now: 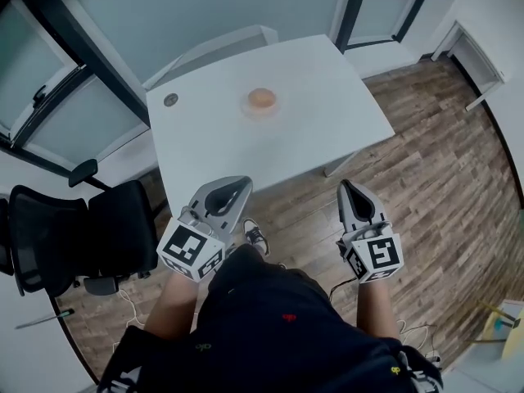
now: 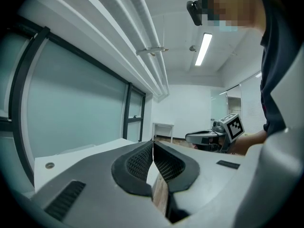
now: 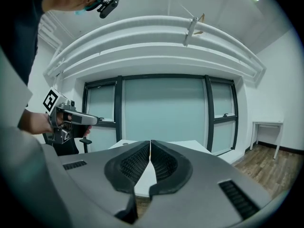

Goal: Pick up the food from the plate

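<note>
Floor (image 1: 442,178): one stretch of wood planks, running round the table's near and right sides.
Table (image 1: 327,129): one, white, standing against a glass wall with dark frames.
Chair (image 1: 74,236): one, black, on wheels, at the table's left near corner, apart from it.
Person: one, standing short of the table's near edge, legs and dark shorts at the bottom of the head view.
Claws: two, both held over the floor in front of the table, well apart from the plate.
Left claw (image 1: 233,188): jaws closed, pads meeting at the tips, nothing between them; it points toward the table's near edge.
Right claw (image 1: 348,188): jaws closed pad to pad, gripping nothing; it sits just right of the table's near corner.
Plate (image 1: 262,111): one, small and pale, near the middle of the far half of the tabletop.
Food (image 1: 261,98): one round orange-brown piece lying on the plate; too small here to say what kind, perhaps a bun.
Disc (image 1: 170,100): one small round grey piece, set in the tabletop left of the plate.
In the way: only bare tabletop between plate and near edge.
</note>
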{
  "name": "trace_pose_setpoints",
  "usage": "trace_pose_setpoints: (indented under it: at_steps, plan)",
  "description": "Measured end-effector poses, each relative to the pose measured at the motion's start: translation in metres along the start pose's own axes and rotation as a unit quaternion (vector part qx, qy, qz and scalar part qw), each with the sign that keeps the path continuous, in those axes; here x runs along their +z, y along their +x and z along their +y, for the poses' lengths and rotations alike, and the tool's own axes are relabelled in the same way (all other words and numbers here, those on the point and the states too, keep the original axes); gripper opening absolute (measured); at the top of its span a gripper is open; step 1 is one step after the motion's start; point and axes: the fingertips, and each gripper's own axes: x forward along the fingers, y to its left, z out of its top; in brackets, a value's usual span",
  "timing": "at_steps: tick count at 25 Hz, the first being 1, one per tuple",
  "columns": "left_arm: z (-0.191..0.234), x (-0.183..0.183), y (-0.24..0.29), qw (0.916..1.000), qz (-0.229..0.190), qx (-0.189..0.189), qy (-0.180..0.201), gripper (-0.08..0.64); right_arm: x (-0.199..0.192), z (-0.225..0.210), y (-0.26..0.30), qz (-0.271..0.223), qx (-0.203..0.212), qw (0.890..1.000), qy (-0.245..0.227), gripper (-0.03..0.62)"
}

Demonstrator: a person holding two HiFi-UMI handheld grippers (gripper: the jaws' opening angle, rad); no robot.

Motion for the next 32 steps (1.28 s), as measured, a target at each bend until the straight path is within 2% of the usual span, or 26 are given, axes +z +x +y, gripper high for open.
trace_pose_setpoints:
  at_steps: [7, 13, 17, 22, 26, 28, 32]
  plan:
    - [0.080, 0.009, 0.038, 0.9999, 0.003, 0.009, -0.013, 0.023, 0.017, -0.027, 0.090, 0.003, -0.007, 1.000, 0.001, 0.025]
    - [0.163, 0.003, 0.046, 0.9991, 0.011, 0.029, -0.030, 0.023, 0.024, -0.018, 0.180, 0.022, 0.009, 1.000, -0.010, 0.026]
    - [0.196, -0.006, 0.054, 0.9984, 0.019, 0.040, -0.036, 0.023, 0.016, -0.015, 0.224, 0.042, 0.026, 0.999, -0.021, 0.026]
    - [0.230, -0.013, 0.058, 0.9961, 0.026, 0.069, -0.049, 0.023, 0.004, -0.011, 0.274, 0.077, 0.063, 0.994, -0.033, 0.028]
    - [0.253, -0.019, 0.063, 0.9910, 0.034, 0.112, -0.064, 0.023, -0.007, -0.018, 0.320, 0.096, 0.099, 0.989, -0.046, 0.030]
    - [0.259, -0.023, 0.066, 0.9865, 0.041, 0.140, -0.075, 0.023, -0.017, -0.020, 0.341, 0.111, 0.131, 0.984, -0.044, 0.062]
    - [0.271, -0.029, 0.082, 0.9788, 0.048, 0.173, -0.098, 0.023, -0.046, -0.019, 0.383, 0.151, 0.190, 0.968, -0.057, 0.164]
